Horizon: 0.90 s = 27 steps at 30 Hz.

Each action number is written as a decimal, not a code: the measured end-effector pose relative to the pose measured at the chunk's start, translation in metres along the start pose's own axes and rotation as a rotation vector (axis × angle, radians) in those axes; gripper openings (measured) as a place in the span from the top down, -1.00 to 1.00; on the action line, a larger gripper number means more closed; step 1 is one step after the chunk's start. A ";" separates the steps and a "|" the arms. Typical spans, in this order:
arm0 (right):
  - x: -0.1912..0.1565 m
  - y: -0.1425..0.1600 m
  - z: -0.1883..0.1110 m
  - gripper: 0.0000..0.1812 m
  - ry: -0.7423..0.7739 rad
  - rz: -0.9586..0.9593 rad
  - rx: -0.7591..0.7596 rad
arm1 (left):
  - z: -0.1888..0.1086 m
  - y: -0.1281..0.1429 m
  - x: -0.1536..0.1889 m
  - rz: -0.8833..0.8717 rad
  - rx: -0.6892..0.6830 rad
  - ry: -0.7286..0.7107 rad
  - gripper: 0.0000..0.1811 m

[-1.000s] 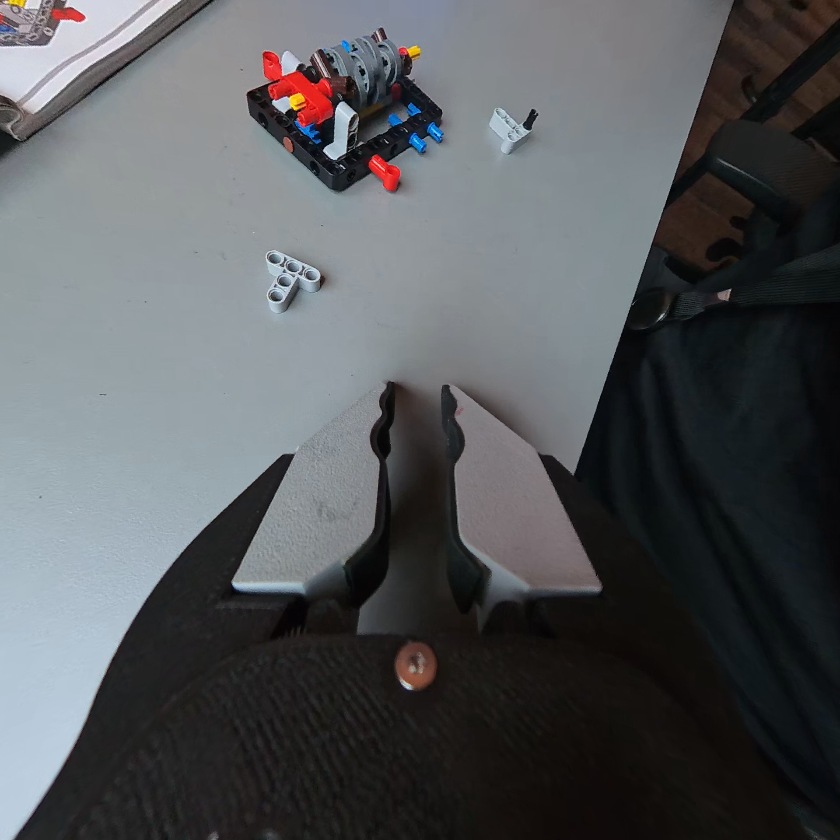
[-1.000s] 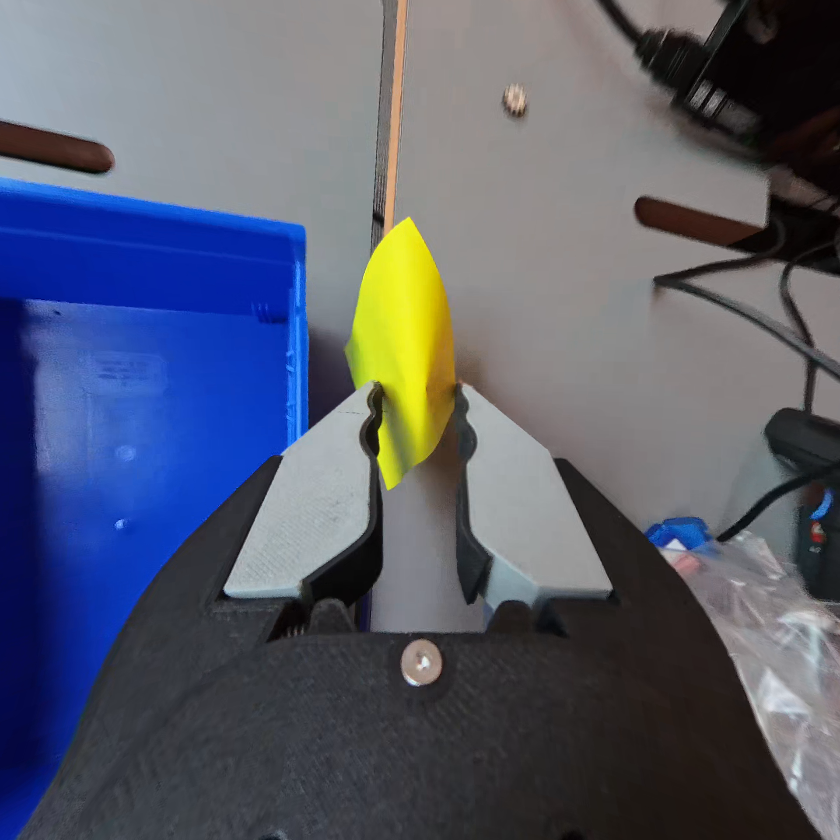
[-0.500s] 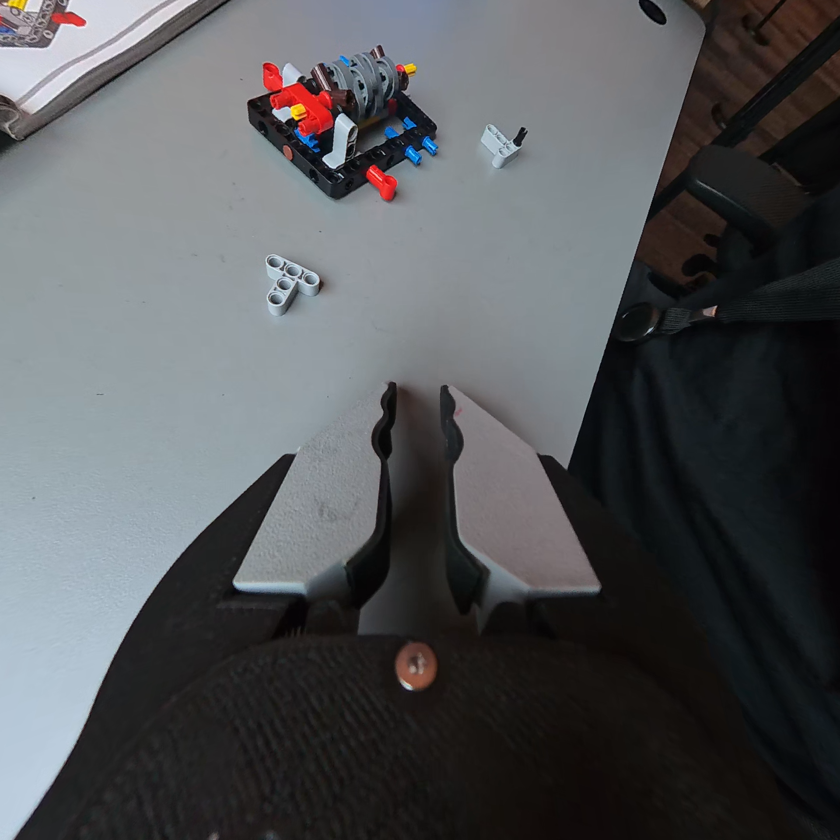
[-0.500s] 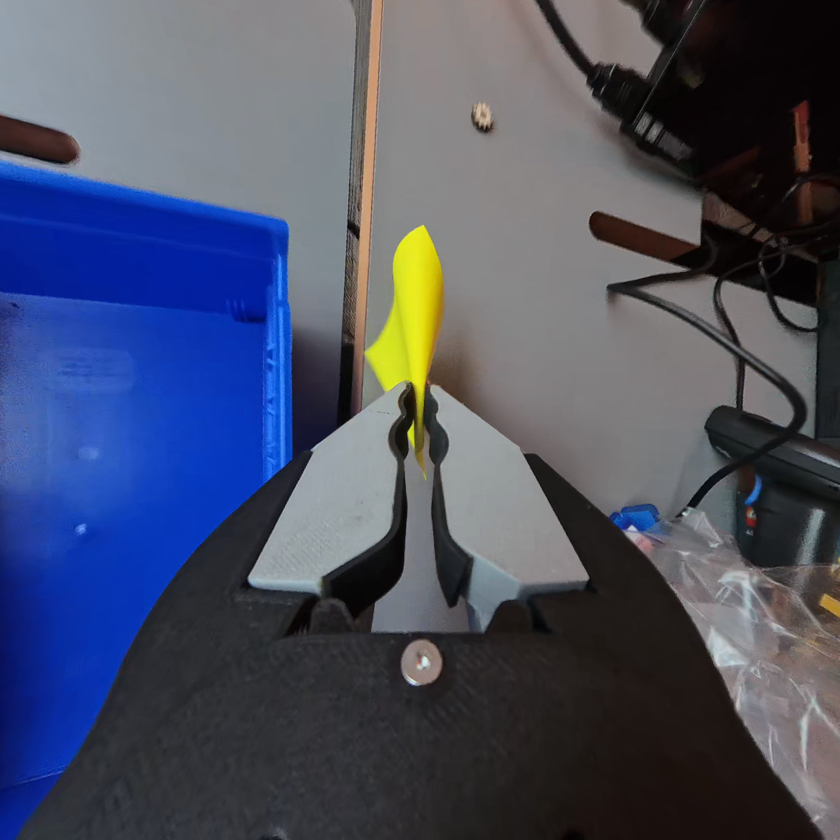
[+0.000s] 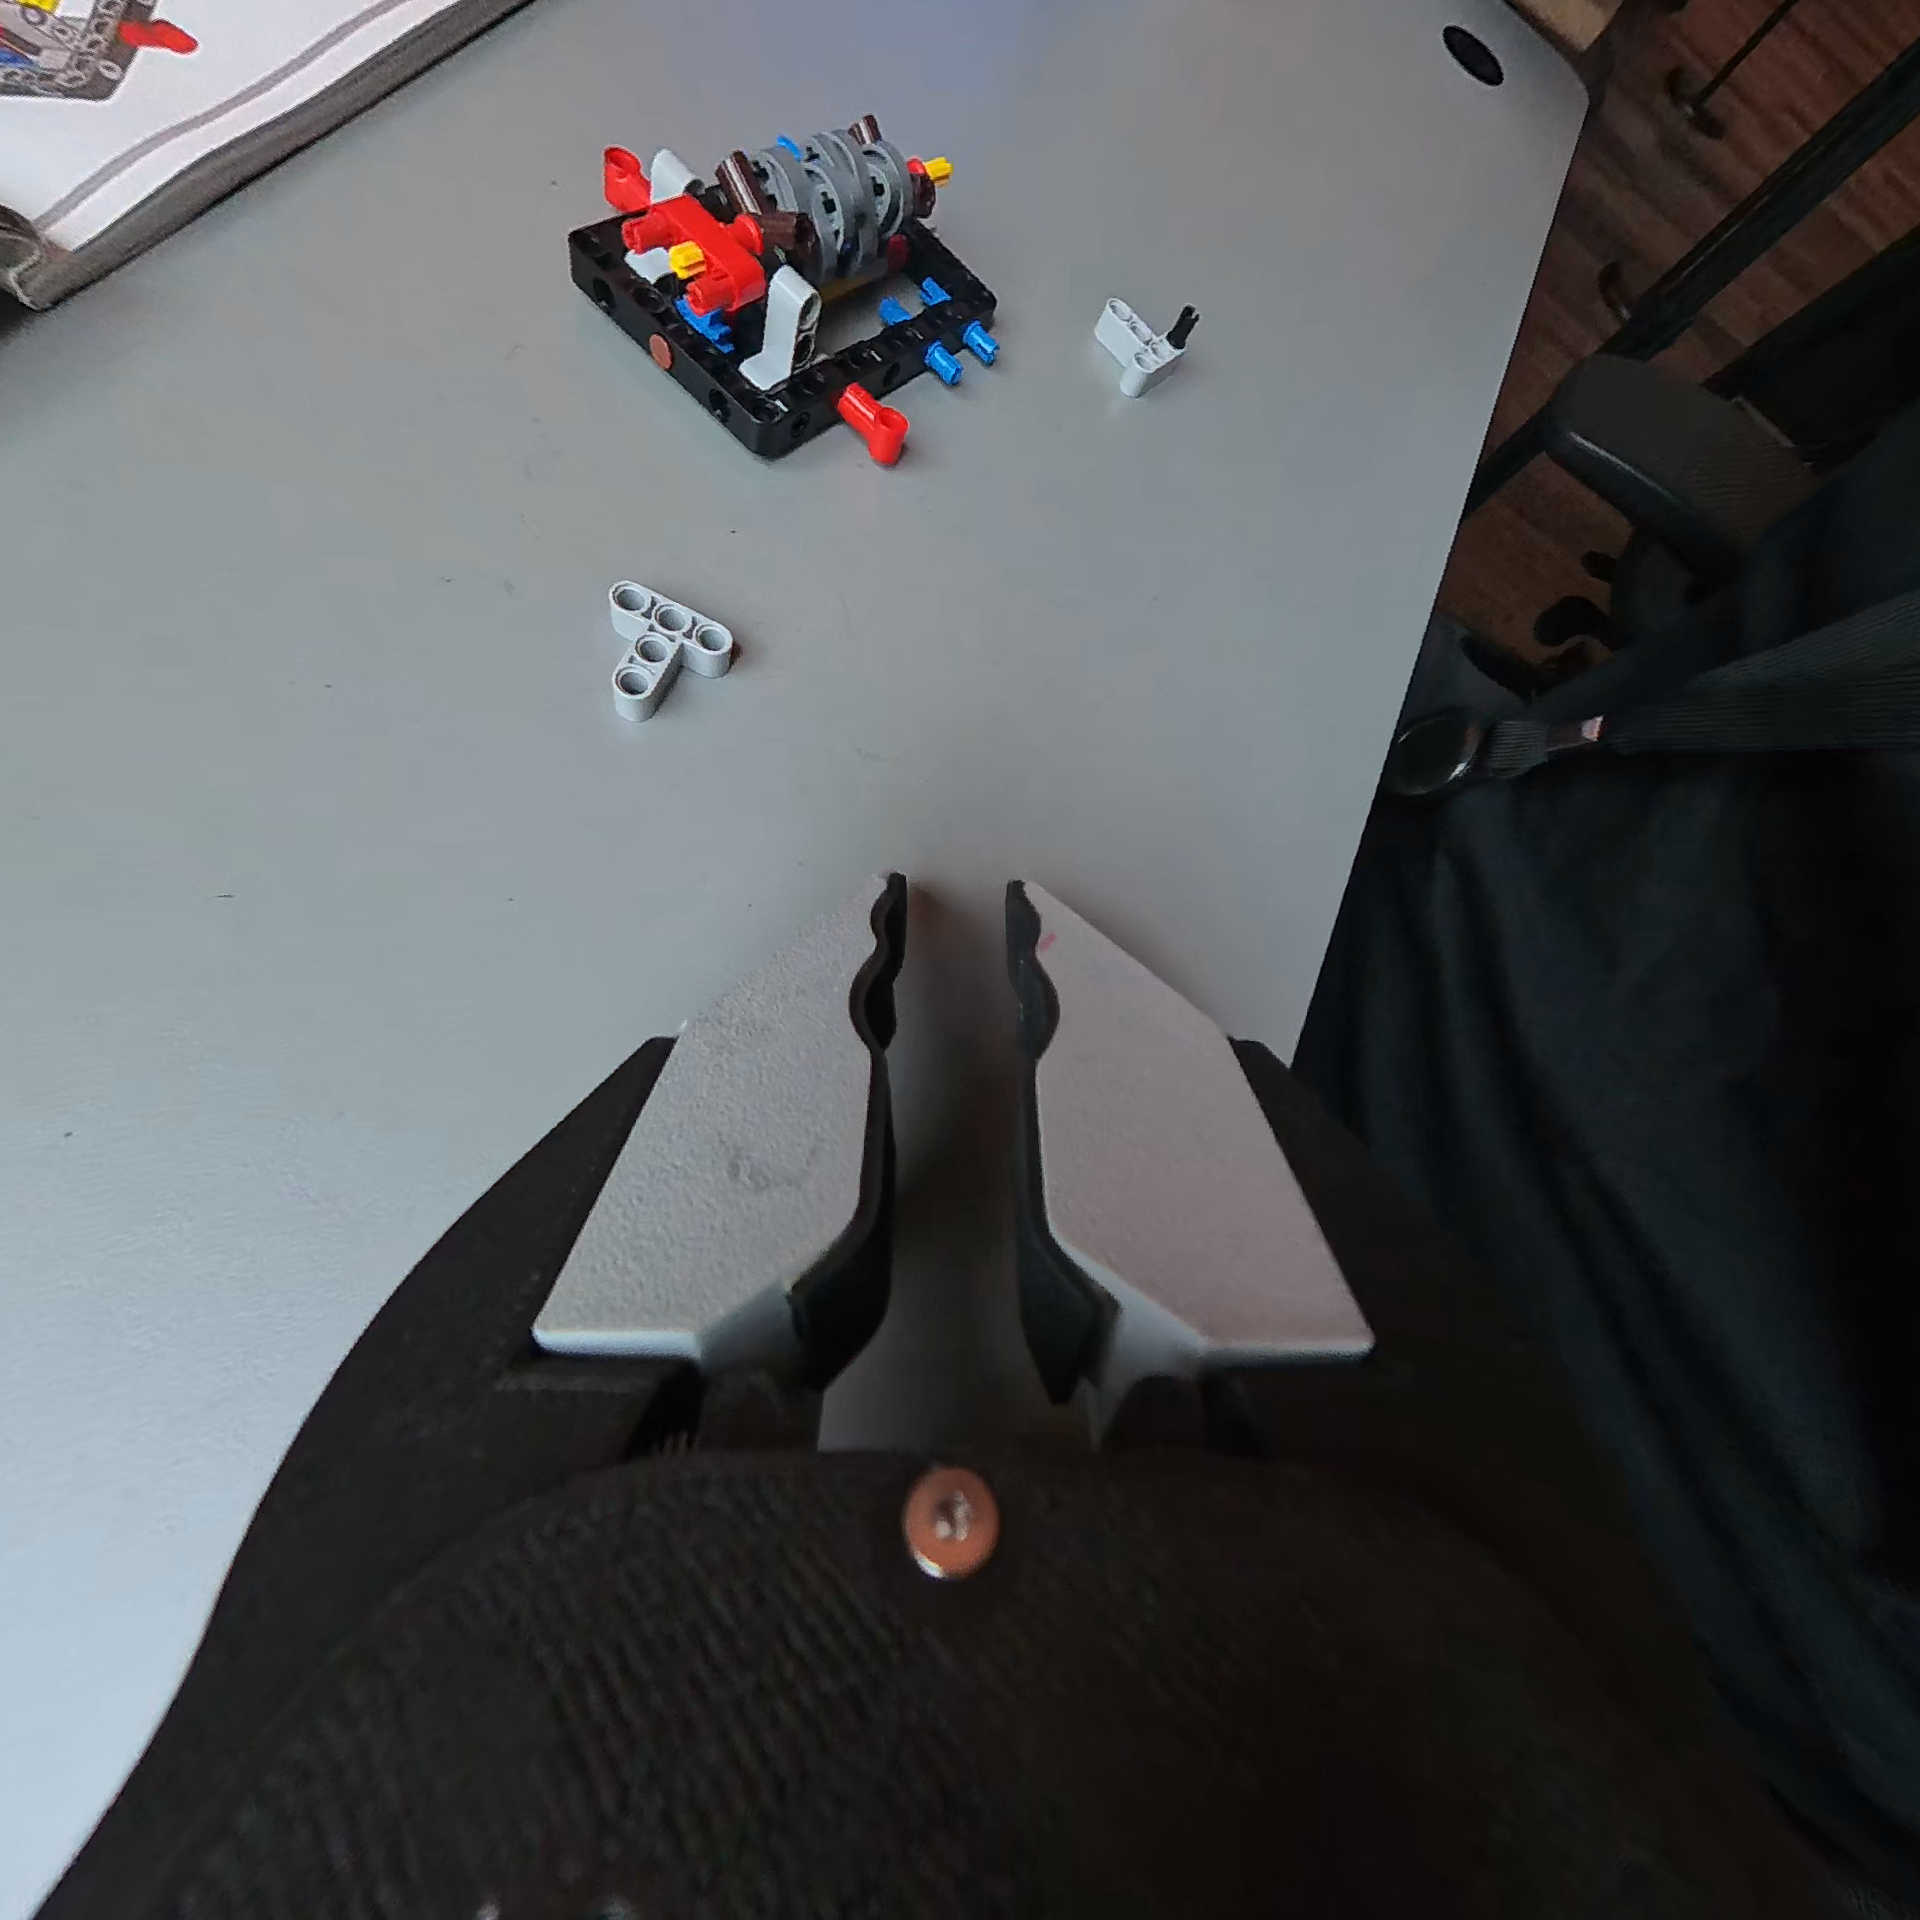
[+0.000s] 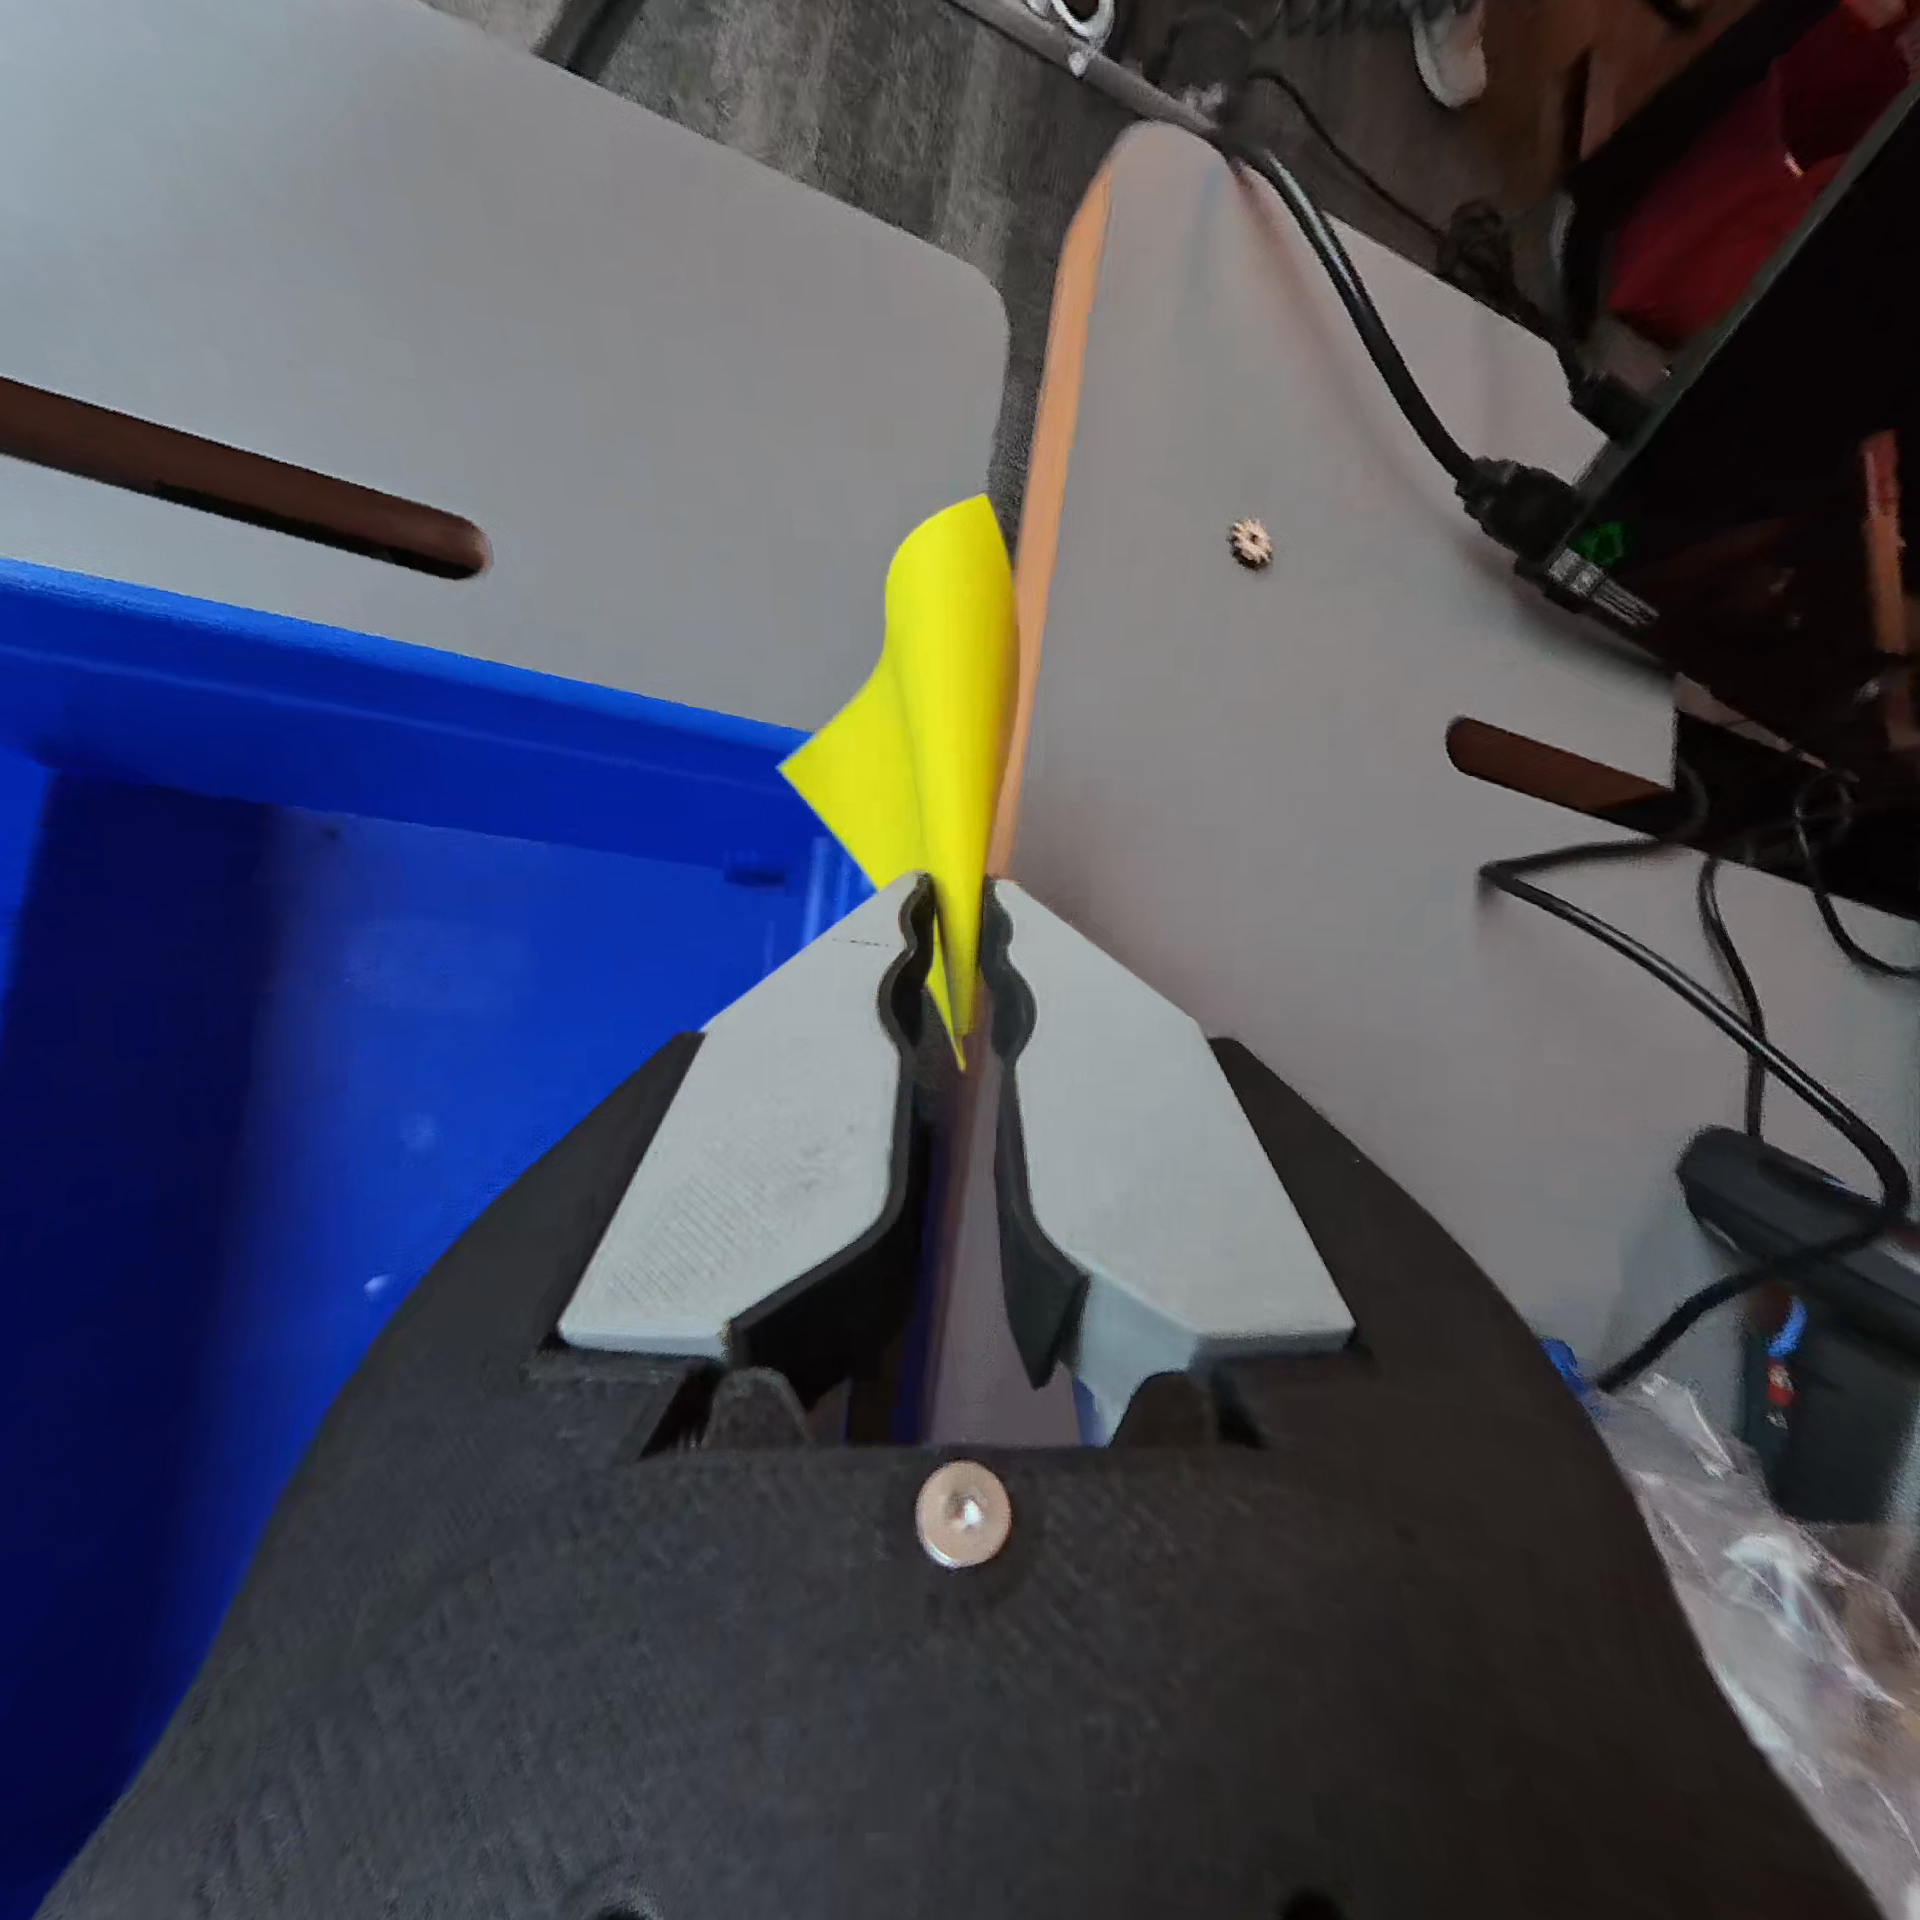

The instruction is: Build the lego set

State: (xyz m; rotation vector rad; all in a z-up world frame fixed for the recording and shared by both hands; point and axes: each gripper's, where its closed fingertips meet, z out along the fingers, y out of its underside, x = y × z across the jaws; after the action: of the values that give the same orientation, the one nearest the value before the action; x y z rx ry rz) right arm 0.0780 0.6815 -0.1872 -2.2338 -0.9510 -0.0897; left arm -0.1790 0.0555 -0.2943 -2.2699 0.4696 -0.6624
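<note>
The lego build (image 5: 784, 296), a black frame with grey gears and red, blue and yellow parts, sits on the grey table (image 5: 312, 831) far ahead in the left wrist view. A grey T-shaped piece (image 5: 660, 649) lies nearer. A small grey L-shaped piece with a black pin (image 5: 1143, 338) lies to the right of the build. My left gripper (image 5: 956, 883) is slightly open and empty, low over the table near its right edge. My right gripper (image 6: 956, 888) is shut on a curled yellow sheet (image 6: 930, 727), held up beside a blue bin (image 6: 312, 987).
An open instruction booklet (image 5: 156, 94) lies at the table's far left. A chair armrest (image 5: 1662, 457) and dark clothing (image 5: 1662, 1143) are beyond the table's right edge. In the right wrist view, cables (image 6: 1382, 343), a small gear (image 6: 1250, 542) and clear plastic bags (image 6: 1787, 1621) lie on the right. My hands' fingertips stand some 70 cm from each other. The left tips stand about 6 cm off the grey T-shaped piece (image 5: 660, 649).
My right gripper closed on the yellow sheet and has risen and swung, so the table ends show. My left gripper drew back slightly from the build and stayed open.
</note>
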 end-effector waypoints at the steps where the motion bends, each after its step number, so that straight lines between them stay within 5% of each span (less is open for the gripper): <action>1: 0.009 0.004 0.001 0.98 0.032 0.009 -0.018 | 0.000 0.000 0.000 -0.004 0.002 0.004 0.82; 4: 0.032 0.014 0.005 0.96 0.052 0.109 -0.038 | -0.001 -0.001 0.000 -0.015 0.013 0.015 0.82; 8: 0.043 0.046 0.026 0.70 0.002 0.256 -0.145 | -0.002 -0.002 0.000 -0.035 0.017 0.034 0.82; 14: 0.059 0.068 0.040 0.63 0.111 0.201 -0.169 | -0.001 -0.002 0.000 -0.042 0.015 0.037 0.82; 20: 0.064 0.048 0.024 0.56 0.175 0.146 -0.091 | -0.002 -0.002 0.000 -0.044 0.018 0.037 0.82; 27: 0.026 0.017 -0.017 0.56 0.130 0.044 0.042 | -0.002 -0.003 0.002 -0.024 0.021 0.039 0.82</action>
State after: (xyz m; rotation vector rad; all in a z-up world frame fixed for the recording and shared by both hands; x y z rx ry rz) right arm 0.1116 0.6790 -0.1761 -2.1807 -0.8266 -0.1915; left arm -0.1779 0.0549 -0.2904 -2.2493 0.4525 -0.7215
